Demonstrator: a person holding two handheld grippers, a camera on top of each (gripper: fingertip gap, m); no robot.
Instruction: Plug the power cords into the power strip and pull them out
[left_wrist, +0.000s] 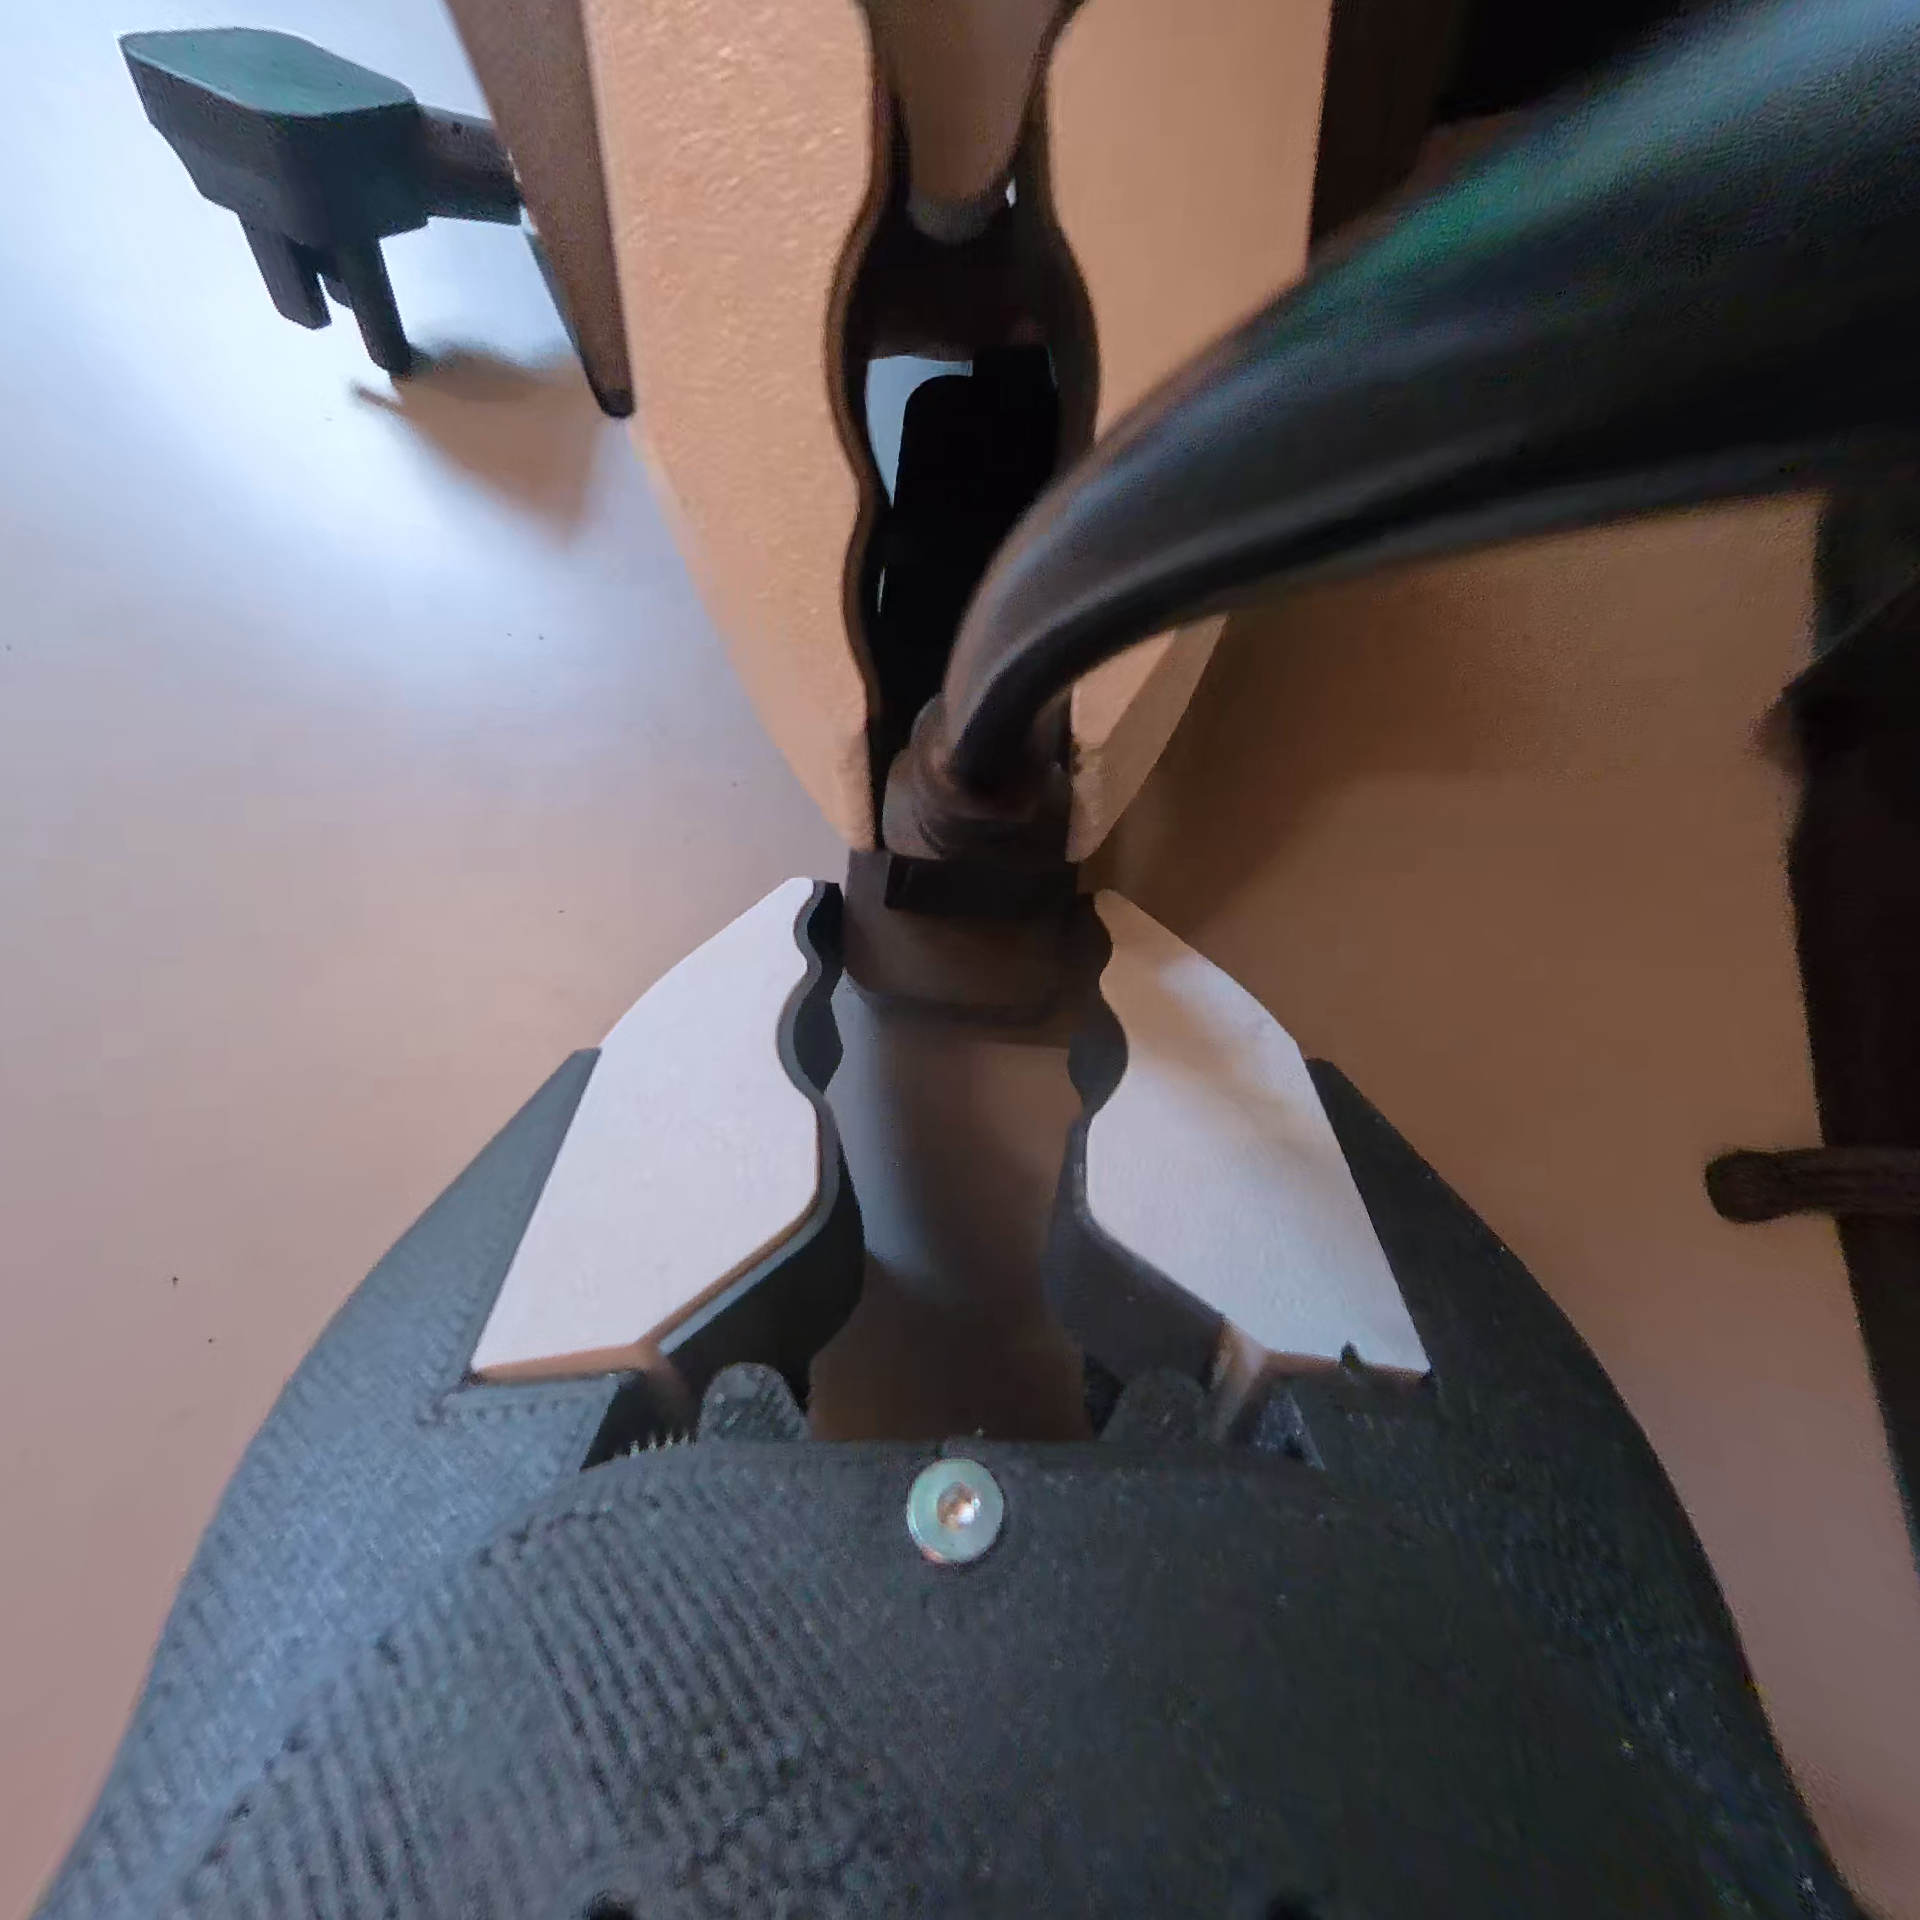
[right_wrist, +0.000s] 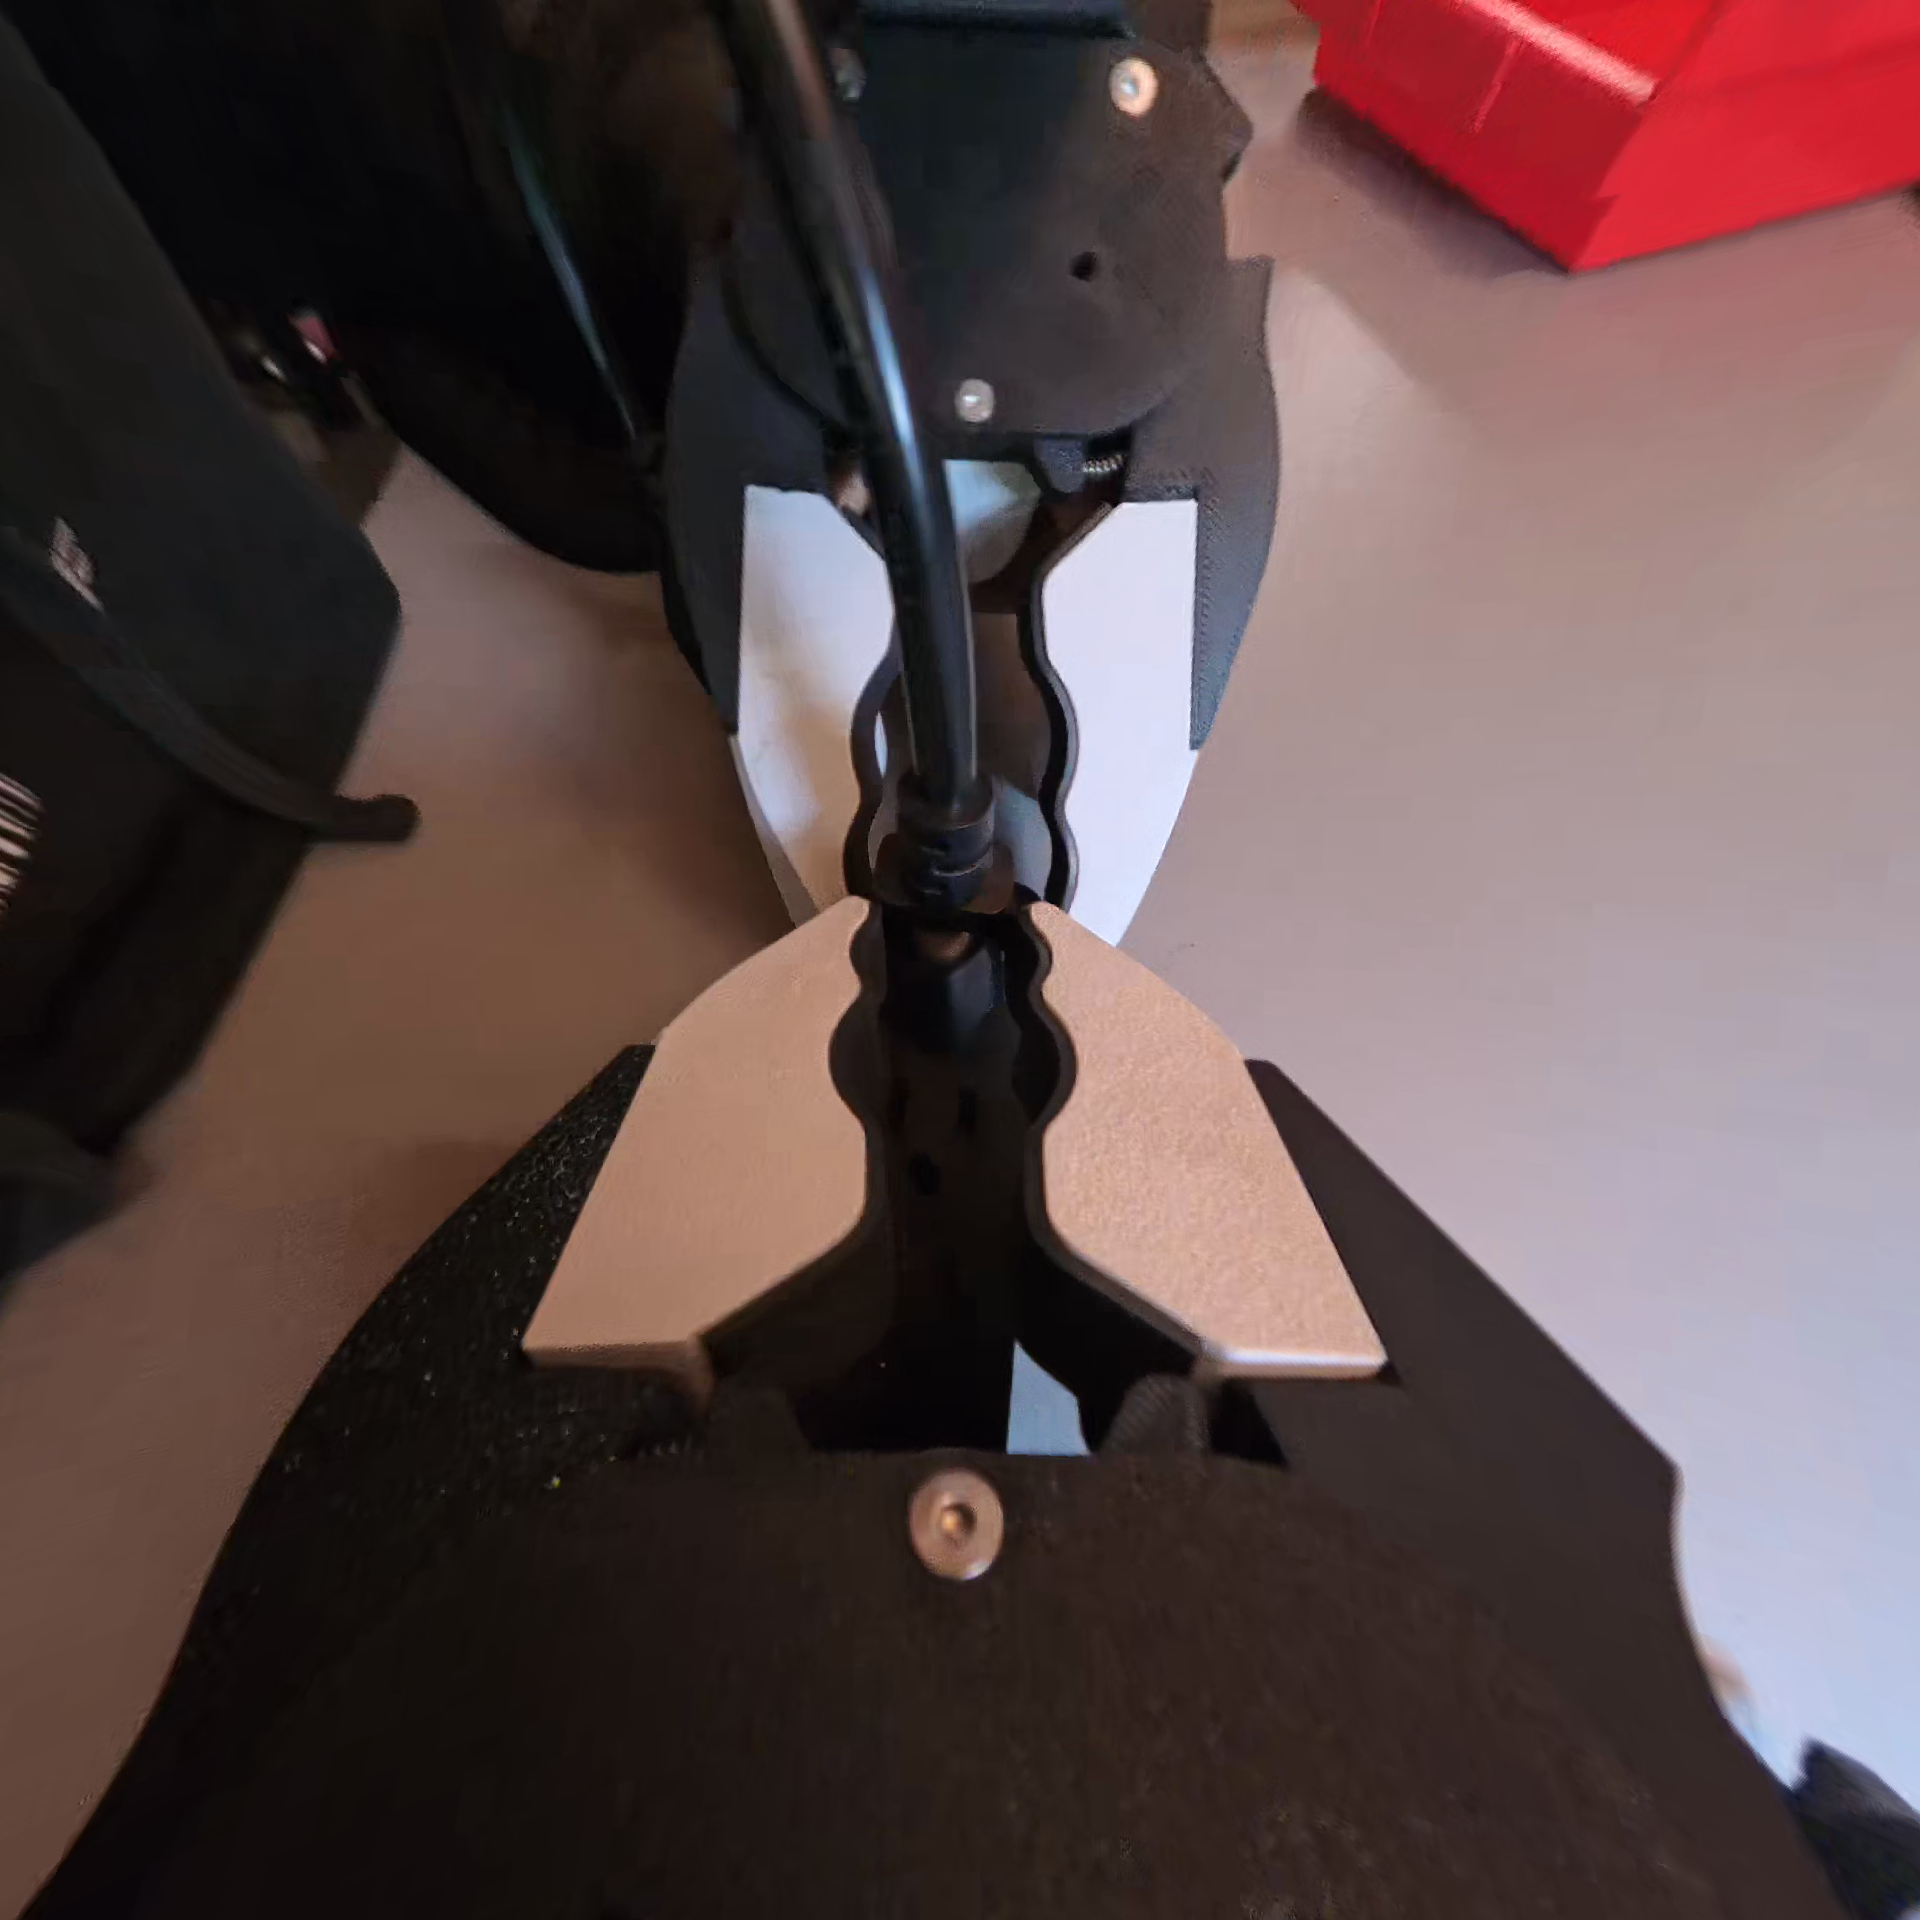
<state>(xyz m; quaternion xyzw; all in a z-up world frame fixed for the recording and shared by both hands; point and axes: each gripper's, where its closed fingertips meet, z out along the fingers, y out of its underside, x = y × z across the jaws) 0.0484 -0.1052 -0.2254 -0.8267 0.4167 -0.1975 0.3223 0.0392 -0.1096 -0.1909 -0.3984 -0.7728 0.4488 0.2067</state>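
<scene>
**A:** Right at the lens, the left gripper (left_wrist: 956, 935): rough black printed shell, two smooth white wavy-edged pads (left_wrist: 686, 1143), closed tight on a ribbed black plug (left_wrist: 961, 894).

**B:** And the right gripper (right_wrist: 945, 925) meets it tip to tip, clamped on the same plug, above the table (left_wrist: 260, 831)!

**A:** One glossy black cord (left_wrist: 1351, 468) arcs up from it.

**B:** Farther off, the left camera alone catches a second plug (left_wrist: 281, 177), blocky, lying on its prongs.

**A:** Only the right camera shows one red box (right_wrist: 1621, 114) and one black bag (right_wrist: 135, 623).
</scene>
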